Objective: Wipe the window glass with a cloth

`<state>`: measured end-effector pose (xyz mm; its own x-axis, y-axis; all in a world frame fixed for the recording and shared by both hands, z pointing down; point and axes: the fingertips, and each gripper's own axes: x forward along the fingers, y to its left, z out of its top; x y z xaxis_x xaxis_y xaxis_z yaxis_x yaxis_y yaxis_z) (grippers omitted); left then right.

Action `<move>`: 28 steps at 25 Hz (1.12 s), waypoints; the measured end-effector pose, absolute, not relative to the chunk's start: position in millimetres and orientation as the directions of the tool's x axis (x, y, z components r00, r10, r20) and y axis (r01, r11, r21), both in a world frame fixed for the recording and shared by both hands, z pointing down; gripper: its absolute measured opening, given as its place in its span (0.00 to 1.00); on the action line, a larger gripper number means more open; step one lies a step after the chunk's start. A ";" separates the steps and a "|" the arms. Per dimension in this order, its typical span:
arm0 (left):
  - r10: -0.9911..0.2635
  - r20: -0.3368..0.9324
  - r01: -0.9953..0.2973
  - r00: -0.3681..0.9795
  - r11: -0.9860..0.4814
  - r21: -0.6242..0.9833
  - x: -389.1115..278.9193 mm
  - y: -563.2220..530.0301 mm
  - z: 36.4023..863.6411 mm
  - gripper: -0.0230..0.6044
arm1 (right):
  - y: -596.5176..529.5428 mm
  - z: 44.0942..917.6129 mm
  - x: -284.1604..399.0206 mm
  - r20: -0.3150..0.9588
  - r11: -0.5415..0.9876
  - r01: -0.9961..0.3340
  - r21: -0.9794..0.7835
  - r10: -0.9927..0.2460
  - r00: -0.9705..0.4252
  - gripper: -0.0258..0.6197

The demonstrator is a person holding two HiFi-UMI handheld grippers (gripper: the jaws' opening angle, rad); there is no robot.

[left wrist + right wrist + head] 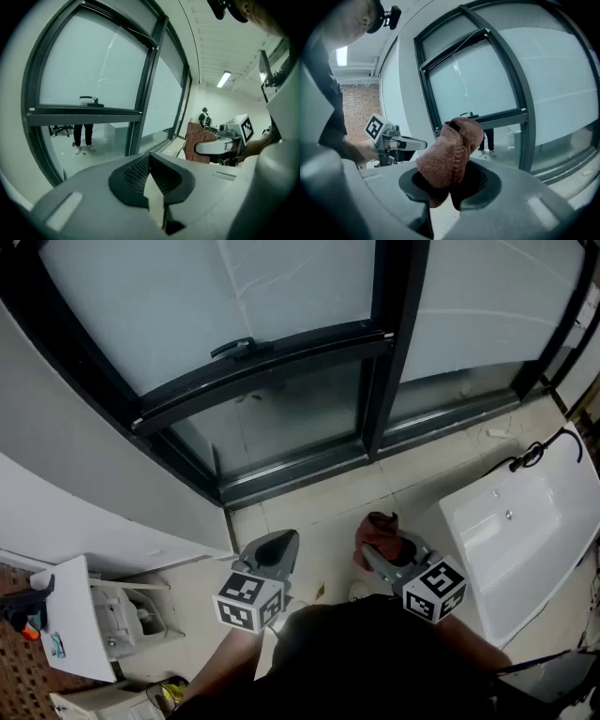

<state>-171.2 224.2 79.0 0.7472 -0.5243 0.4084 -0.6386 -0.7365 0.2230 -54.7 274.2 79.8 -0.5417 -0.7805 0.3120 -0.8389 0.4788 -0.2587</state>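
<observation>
Pinching one reddish-brown cloth (452, 150) between its jaws, the right gripper (451, 190) is held low and near, with the bunched cloth standing up out of the pads. The left gripper (151, 174), second of the two, is pressed together on nothing just to its left. The window glass (234, 296) lies farther off, apart from the cloth.
</observation>
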 end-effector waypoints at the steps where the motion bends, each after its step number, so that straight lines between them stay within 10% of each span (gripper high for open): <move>1: -0.533 0.408 -0.646 0.742 -0.730 0.223 -160.5 219.9 80.5 0.06 | 271.1 80.8 -42.3 0.312 0.485 -0.837 -0.253 -0.778 -0.545 0.20; 28: -0.369 0.506 -0.520 0.780 -0.832 0.195 -63.5 -9.1 146.2 0.06 | 32.1 149.2 52.6 0.396 0.339 -0.912 -0.230 -0.824 -0.406 0.20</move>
<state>-63.5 -9.1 146.2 0.7799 -0.3691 0.5055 -0.5200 -0.8317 0.1949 52.6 32.1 149.2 -0.4059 -0.8237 0.3960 -0.9122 0.3388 -0.2303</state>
